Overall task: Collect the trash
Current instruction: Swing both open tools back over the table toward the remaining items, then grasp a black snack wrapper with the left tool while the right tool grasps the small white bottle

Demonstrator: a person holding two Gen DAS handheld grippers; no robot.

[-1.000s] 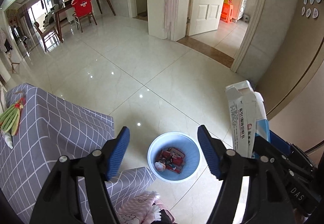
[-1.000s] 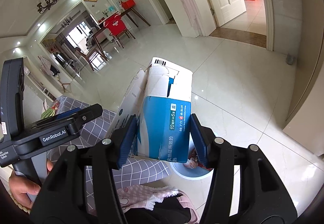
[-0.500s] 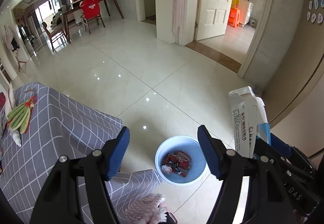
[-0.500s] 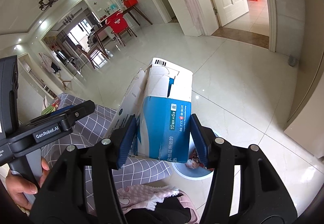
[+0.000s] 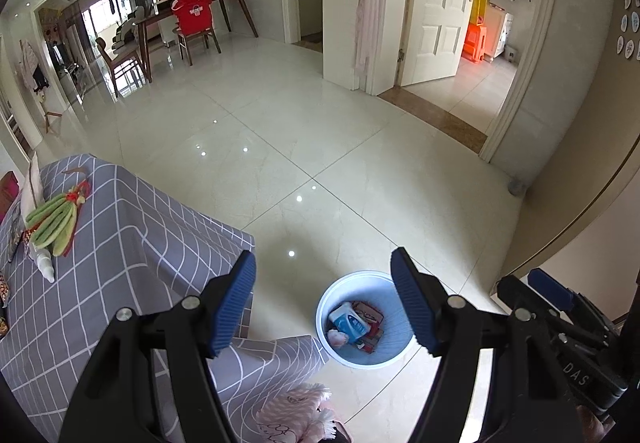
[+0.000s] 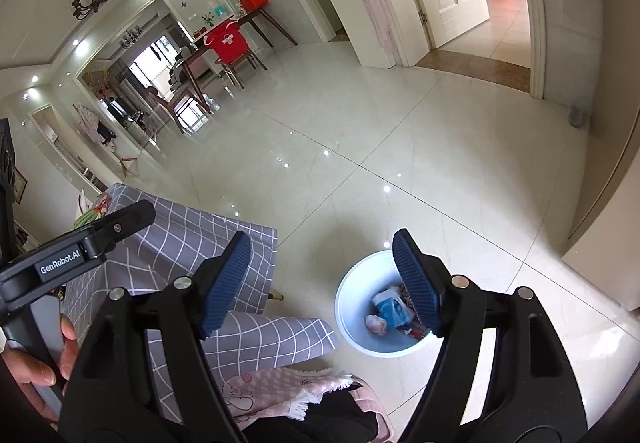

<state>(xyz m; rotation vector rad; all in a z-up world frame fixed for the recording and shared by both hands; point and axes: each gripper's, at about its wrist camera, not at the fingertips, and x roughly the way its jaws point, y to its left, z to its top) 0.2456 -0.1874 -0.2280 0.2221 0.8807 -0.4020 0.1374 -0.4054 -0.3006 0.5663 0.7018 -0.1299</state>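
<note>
A pale blue trash bin point(image 5: 396, 353) point(image 6: 352, 291) stands on the tiled floor beside the table. Inside it lies a blue-and-white carton point(image 5: 349, 322) point(image 6: 392, 307) on top of red wrappers and a crumpled tissue. My right gripper point(image 6: 322, 279) hangs above the bin with its jaws opening and nothing between them. My left gripper point(image 5: 323, 301) is open and empty, also above the bin and table corner. The right gripper's body shows at the lower right of the left wrist view, and a hand holds the left gripper's handle in the right wrist view.
A table under a grey checked cloth point(image 5: 120, 227) point(image 6: 184, 227) fills the left, with a green plush toy point(image 5: 54, 219) and a small white bottle point(image 5: 44, 263) on it. A pink cloth point(image 6: 276, 387) lies near the bottom edge. Dining chairs and doorways stand far off.
The blue-and-white carton has left my right gripper and now lies in the bin. The right jaws have spread wider. The left gripper has drifted slightly, still open.
</note>
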